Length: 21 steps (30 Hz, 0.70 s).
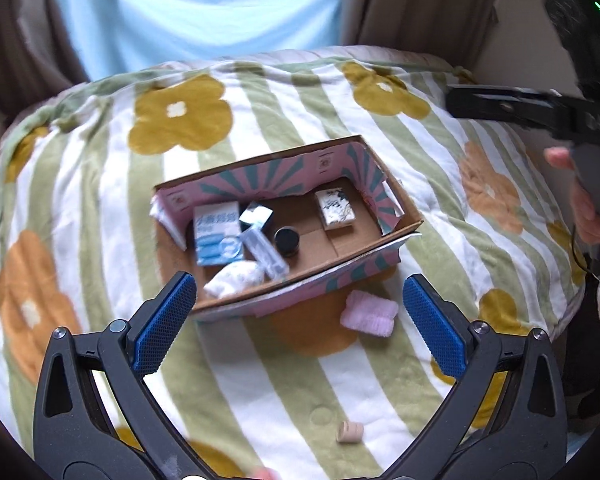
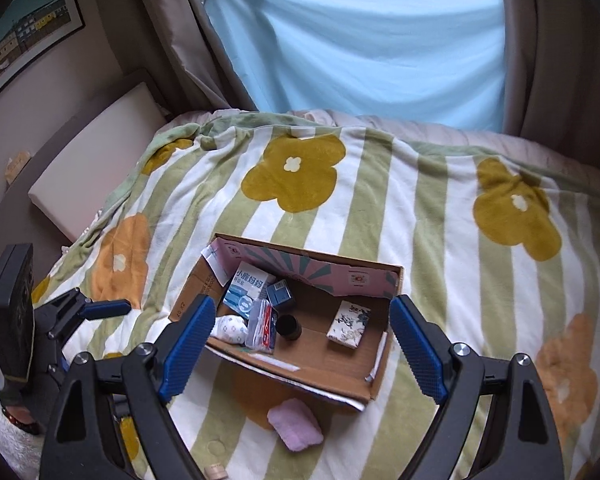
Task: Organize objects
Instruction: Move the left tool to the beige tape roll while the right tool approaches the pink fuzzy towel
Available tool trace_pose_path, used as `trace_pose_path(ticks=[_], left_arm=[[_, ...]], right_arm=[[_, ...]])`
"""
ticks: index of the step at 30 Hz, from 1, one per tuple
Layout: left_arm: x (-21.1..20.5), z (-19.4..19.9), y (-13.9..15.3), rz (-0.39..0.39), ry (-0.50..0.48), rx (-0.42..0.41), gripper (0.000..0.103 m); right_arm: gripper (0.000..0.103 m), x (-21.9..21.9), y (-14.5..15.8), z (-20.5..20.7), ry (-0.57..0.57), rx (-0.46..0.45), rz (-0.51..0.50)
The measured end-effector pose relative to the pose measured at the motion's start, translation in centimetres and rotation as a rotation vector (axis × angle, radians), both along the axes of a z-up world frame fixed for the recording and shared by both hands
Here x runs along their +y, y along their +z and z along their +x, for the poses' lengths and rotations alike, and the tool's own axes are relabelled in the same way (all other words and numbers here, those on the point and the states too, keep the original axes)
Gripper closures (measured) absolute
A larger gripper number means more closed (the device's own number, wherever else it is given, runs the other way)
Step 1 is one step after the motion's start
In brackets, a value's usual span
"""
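Left wrist view: the left gripper (image 1: 298, 322) hangs over the flowered blanket (image 1: 100, 208) with its blue-padded fingers (image 1: 164, 324) spread wide and nothing between them. In the centre of the frame sits the cardboard box (image 1: 404, 208), open at the top, with pink patterned inner walls. Inside it, toward the left, lie a blue-and-white carton (image 1: 214, 236), a clear plastic case (image 1: 266, 254), a small dark jar (image 1: 287, 242), a small dark blue box (image 1: 256, 216) and a white patterned bundle (image 1: 236, 278); a floral packet (image 1: 336, 210) lies apart near the box's right end. Outside the box, just below its lower right corner, rests a pink fuzzy pad (image 1: 369, 312), and lower in the frame a small beige roll (image 1: 349, 432) lies on the blanket. The right gripper (image 1: 512, 106) shows at the right edge, side on, so I cannot tell there how it stands.

Right wrist view: the right gripper (image 2: 302, 346) is also spread wide and empty above the cardboard box (image 2: 396, 280), with the pink fuzzy pad (image 2: 296, 424) at lower centre. The left gripper (image 2: 100, 306) appears at the left edge
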State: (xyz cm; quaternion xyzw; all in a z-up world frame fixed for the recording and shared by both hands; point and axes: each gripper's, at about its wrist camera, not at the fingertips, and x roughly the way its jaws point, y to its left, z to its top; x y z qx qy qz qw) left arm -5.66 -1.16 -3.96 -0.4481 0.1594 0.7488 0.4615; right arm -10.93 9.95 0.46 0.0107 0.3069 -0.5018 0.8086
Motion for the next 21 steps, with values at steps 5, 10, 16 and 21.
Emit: trace_pose_path(ticks=[5,10,16,21], left_arm=[[-3.9,2.1,-0.1,0.028,0.054,-0.008,0.0],[-6.3,5.6,-3.3,0.001,0.068,0.02,0.0],[-7.8,10.0,-9.7,0.012,0.041,0.009,0.0],[-7.6,13.7,-16.6,-0.008,-0.036,-0.005,0.003]], right_arm=[[0.016,3.0,-2.2,-0.6,0.023,0.012,0.01],[0.016,4.1,-7.0,-0.8,0.033,0.078,-0.013],[0.016,2.9,-13.4,-1.7,0.031,0.104,-0.036],[0.016,-0.3,-18.9,-2.4,0.008,0.171,-0.042]])
